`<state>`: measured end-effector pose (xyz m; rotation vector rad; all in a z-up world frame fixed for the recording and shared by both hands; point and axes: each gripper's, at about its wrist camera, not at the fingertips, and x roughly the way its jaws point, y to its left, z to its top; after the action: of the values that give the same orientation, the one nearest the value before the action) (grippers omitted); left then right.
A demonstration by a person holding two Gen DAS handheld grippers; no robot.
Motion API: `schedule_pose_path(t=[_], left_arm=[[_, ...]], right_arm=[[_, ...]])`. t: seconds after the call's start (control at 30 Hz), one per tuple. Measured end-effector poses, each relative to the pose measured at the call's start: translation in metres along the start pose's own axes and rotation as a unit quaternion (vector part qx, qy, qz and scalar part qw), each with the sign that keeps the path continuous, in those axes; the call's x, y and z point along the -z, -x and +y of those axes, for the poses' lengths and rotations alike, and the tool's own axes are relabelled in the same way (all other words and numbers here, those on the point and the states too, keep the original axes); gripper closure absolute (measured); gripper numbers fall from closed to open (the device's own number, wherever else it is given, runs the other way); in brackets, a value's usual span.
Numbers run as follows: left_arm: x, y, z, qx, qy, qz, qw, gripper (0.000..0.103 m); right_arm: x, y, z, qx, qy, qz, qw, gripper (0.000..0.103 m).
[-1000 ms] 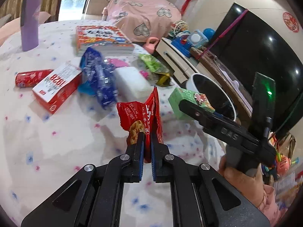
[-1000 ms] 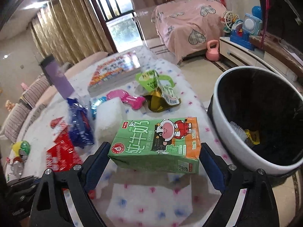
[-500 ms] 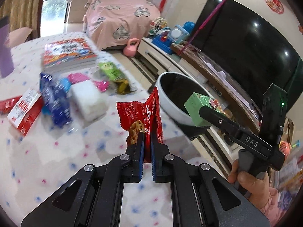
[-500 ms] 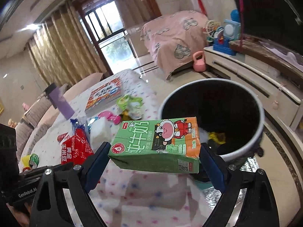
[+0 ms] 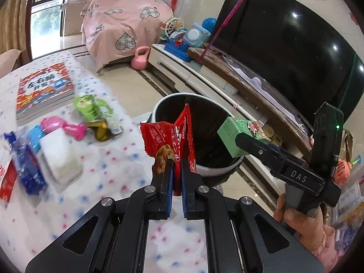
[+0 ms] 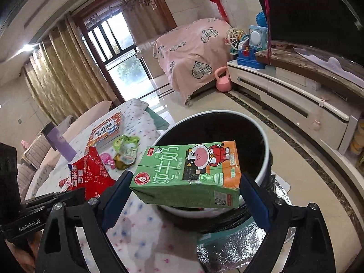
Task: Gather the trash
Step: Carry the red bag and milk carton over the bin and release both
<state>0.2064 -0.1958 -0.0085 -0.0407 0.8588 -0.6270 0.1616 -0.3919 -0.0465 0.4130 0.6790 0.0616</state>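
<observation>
My left gripper (image 5: 177, 166) is shut on a red snack wrapper (image 5: 169, 136) and holds it upright just before the near rim of the round bin (image 5: 217, 169). My right gripper (image 6: 185, 182) is shut on a green milk carton (image 6: 188, 175), held flat above the bin's near rim (image 6: 265, 141). The carton (image 5: 236, 134) and right gripper also show in the left wrist view over the bin's right side. The wrapper (image 6: 88, 173) shows at the left in the right wrist view.
On the dotted tablecloth (image 5: 109, 177) lie a green wrapper (image 5: 91, 107), a pink wrapper (image 5: 63, 125), a white block (image 5: 59, 152), a blue packet (image 5: 25, 161) and a book (image 5: 43, 88). A TV stand (image 6: 295, 104) runs behind the bin.
Both grippers have moved right, off the table toward the bin, each carrying its item. The bin now sits directly ahead of both.
</observation>
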Motion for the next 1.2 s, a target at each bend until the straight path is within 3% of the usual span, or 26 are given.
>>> schedule_pose_path(t=[0.37, 0.63, 0.73, 0.8, 0.87, 1.2], left_arm=[[-0.028, -0.038, -0.021, -0.004, -0.017, 0.018, 0.9997, 0.097], [-0.029, -0.062, -0.023, -0.009, -0.020, 0.045, 0.9987, 0.097], [-0.031, -0.066, -0.022, -0.011, -0.020, 0.047, 0.9986, 0.088], [-0.032, -0.067, -0.022, -0.013, -0.015, 0.048, 0.9986, 0.068], [-0.031, -0.064, -0.020, -0.013, -0.011, 0.042, 0.9990, 0.056], [-0.020, -0.046, -0.003, -0.012, 0.016, 0.031, 0.9993, 0.048]], right_arm=[[-0.015, -0.014, -0.031, 0.001, -0.006, 0.020, 1.000, 0.010], [-0.021, -0.026, -0.034, 0.001, 0.011, 0.038, 0.999, 0.010], [-0.022, -0.032, -0.035, 0.003, 0.015, 0.047, 0.999, 0.010], [-0.023, -0.036, -0.037, 0.001, 0.018, 0.056, 0.998, 0.009], [-0.024, -0.039, -0.040, -0.001, 0.018, 0.060, 0.998, 0.009], [-0.020, -0.029, -0.041, 0.003, 0.007, 0.054, 0.999, 0.009]])
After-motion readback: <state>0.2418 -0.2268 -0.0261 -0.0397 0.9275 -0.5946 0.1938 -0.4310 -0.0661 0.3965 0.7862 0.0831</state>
